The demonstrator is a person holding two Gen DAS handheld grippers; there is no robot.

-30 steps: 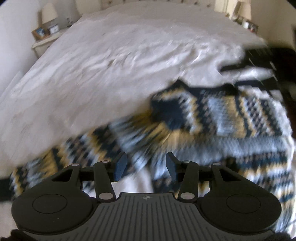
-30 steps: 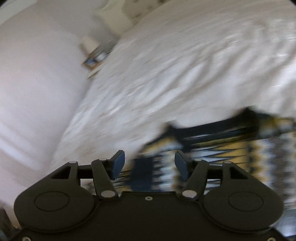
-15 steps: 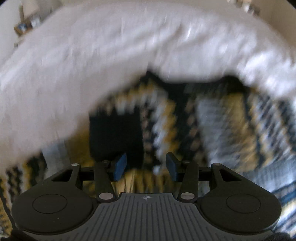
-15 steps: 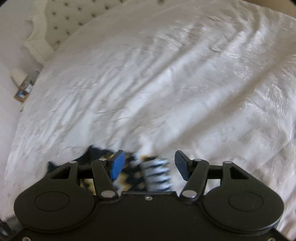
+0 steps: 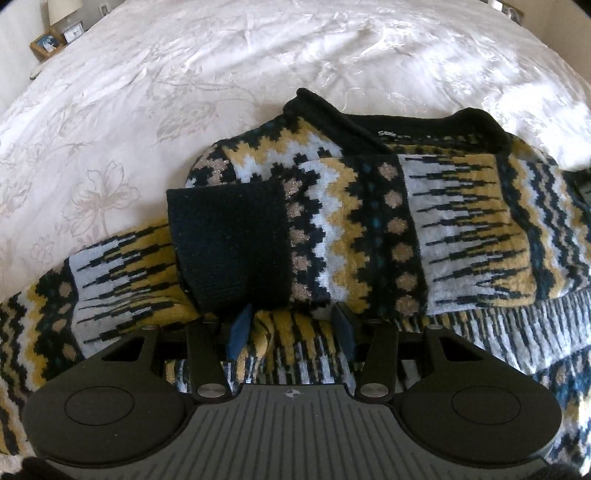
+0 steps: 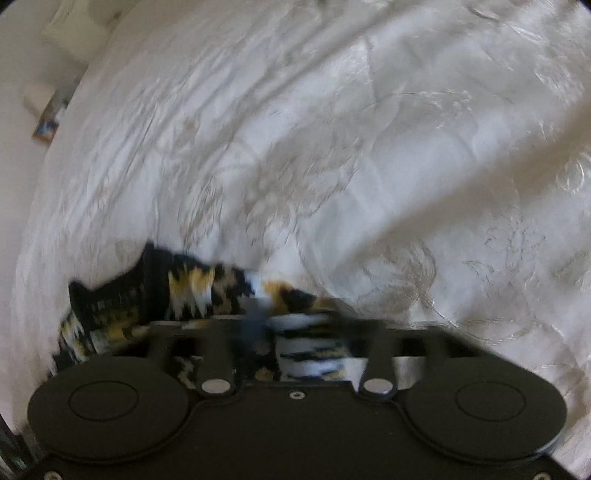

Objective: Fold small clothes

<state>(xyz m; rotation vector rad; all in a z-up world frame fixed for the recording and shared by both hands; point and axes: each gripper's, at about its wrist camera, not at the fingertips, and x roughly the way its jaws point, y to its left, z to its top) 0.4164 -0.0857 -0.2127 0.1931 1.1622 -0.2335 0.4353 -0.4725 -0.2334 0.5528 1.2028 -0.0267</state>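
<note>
One sleeve (image 5: 229,243) lies folded across the sweater (image 5: 461,221); the left hand-held gripper (image 5: 291,328) hovers half-open, and the right hand-held gripper (image 6: 295,328) is closing on knit; further folds remain.

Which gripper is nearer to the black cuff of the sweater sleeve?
Left. The left gripper hangs just below the cuff. The right gripper is closing on another part of the sweater; no cuff shows there.

A home bedroom, a wide bed (image 5: 258,74) spread with a white flower-patterned cover, a nightstand (image 5: 40,62) stood beside it at the far left, carrying a lamp (image 5: 62,11), a small clock (image 5: 75,32) and a framed picture (image 5: 46,42)
</note>
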